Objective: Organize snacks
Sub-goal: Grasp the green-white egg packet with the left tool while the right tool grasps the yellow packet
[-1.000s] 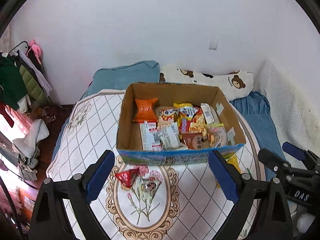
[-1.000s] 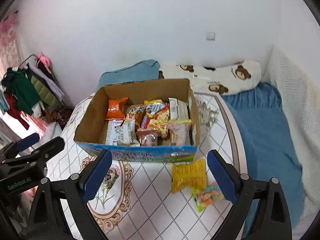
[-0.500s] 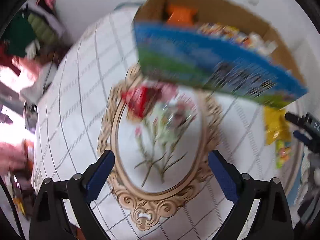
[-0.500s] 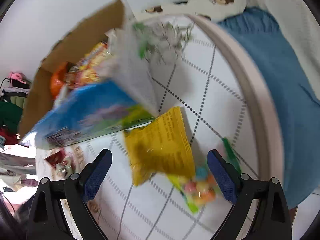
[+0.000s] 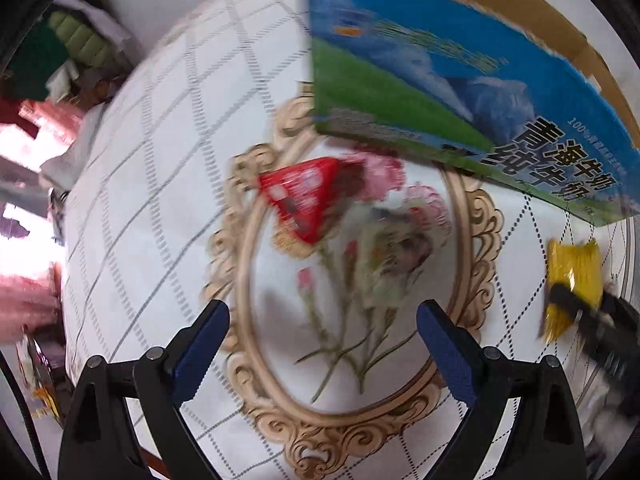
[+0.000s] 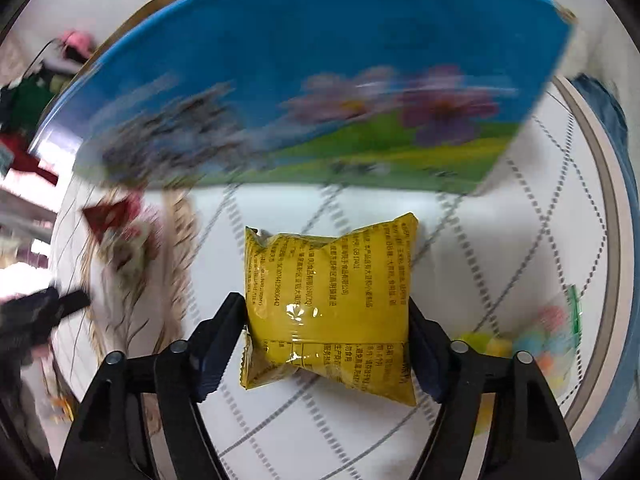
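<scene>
A yellow snack packet [image 6: 326,312] lies on the table between the fingers of my right gripper [image 6: 326,320]; the jaws stand wide, against the packet's two sides. It also shows in the left wrist view [image 5: 574,284]. My left gripper [image 5: 322,334] is open and empty above the table's oval flower print, short of a red triangular snack packet [image 5: 306,204]. A clear packet [image 5: 394,252] lies beside the red one, blurred. The blue-and-green snack box [image 5: 460,92] stands just behind; it also shows in the right wrist view [image 6: 320,80].
A clear bag of coloured candies [image 6: 532,344] lies right of the yellow packet near the round table's rim [image 6: 612,240]. Clothes hang at the far left [image 5: 68,40]. Blue bedding [image 6: 608,104] lies beyond the table's right edge.
Both grippers have dropped toward the table and moved in. The right one now straddles the yellow packet; the left has neared the red packet. The box's inside is out of sight.
</scene>
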The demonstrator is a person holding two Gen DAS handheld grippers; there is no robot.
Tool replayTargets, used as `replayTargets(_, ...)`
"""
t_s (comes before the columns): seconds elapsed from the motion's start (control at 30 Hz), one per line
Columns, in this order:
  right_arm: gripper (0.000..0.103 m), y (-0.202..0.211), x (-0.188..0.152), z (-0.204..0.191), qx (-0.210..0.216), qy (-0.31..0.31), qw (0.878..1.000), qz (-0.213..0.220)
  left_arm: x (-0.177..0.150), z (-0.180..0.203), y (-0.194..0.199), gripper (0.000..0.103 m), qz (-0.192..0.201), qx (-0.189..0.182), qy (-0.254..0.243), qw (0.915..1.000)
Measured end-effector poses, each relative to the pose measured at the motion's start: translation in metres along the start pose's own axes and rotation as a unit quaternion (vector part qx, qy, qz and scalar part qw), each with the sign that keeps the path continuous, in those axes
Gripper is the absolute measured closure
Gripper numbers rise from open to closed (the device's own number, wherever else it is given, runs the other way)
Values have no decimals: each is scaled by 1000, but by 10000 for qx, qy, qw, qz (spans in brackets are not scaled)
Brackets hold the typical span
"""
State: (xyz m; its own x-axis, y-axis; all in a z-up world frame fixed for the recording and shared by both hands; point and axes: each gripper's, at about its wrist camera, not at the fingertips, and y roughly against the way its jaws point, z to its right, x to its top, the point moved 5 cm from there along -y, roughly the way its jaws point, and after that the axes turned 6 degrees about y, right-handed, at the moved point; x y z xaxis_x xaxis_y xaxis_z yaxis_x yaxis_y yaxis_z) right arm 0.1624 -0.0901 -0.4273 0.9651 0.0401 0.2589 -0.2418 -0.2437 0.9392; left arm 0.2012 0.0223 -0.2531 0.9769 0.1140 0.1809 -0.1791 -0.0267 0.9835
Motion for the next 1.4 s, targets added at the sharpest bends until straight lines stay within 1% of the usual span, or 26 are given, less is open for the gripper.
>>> replayTargets(0.03, 31, 2, -3, -4, 35, 9, 10000, 15, 2, 8, -4, 7, -107, -92, -45, 9999)
replayTargets(0.1, 32, 4, -11, -8, 79, 31, 10000, 14, 7, 22, -12, 7, -200, -212, -152, 9995)
replayTargets(0.17, 32, 5, -20, -10, 119, 7, 9999, -9, 9, 37, -22, 7, -269, -190, -335, 9989)
replayTargets(0.23, 33, 6, -29, -10, 146, -24, 9999, -65, 10, 46, -28, 16, -266, -184, -423, 9986)
replayTargets(0.3, 34, 8, -37, -11, 156, -45, 9998, -69, 8, 53, -33, 55, -340, -187, -479, 9981)
replayTargets(0.33, 34, 8, -41, -12, 158, -42, 9998, -72, 6, 54, -34, 60, -362, -186, -490, 9980)
replayTargets(0.4, 34, 13, -45, -14, 189, -71, 9998, -60, 1, 55, -34, 60, -346, -200, -537, 9978)
replayTargets(0.47, 34, 17, -46, -17, 216, -76, 9997, -47, -11, 55, -29, 61, -339, -262, -592, 9973)
replayTargets(0.57, 34, 23, -56, -20, 265, -70, 9996, -64, -40, 50, -24, 61, -478, -402, -613, 9962)
replayTargets(0.7, 34, 21, -69, -30, 314, -68, 9994, -118, -88, 46, -20, 61, -786, -625, -681, 9926)
replayTargets(0.8, 34, 21, -76, -34, 274, -33, 9996, -92, -106, 43, -21, 61, -772, -596, -722, 9926)
replayTargets(0.93, 35, 25, -75, -39, 252, -5, 9997, 17, -106, 38, -19, 61, -712, -644, -665, 9932)
replayTargets(1.0, 35, 28, -70, -42, 247, 27, 9997, 75, -104, 41, -9, 61, -596, -664, -696, 9936)
replayTargets(1.1, 35, 41, -62, -45, 249, 54, 9993, 267, -104, 46, 12, 62, -428, -812, -716, 9932)
replayTargets(1.17, 35, 51, -54, -47, 286, 46, 9988, 403, -91, 51, 28, 64, -322, -963, -750, 9920)
replayTargets(1.27, 35, 65, -43, -49, 321, 54, 9977, 598, -82, 63, 56, 64, -147, -1202, -831, 9892)
replayTargets(1.33, 35, 69, -35, -49, 278, 80, 9973, 677, -78, 70, 66, 64, -89, -1280, -925, 9874)
replayTargets(1.4, 35, 68, -30, -46, 279, 33, 9972, 698, -70, 69, 67, 64, 3, -1219, -955, 9879)
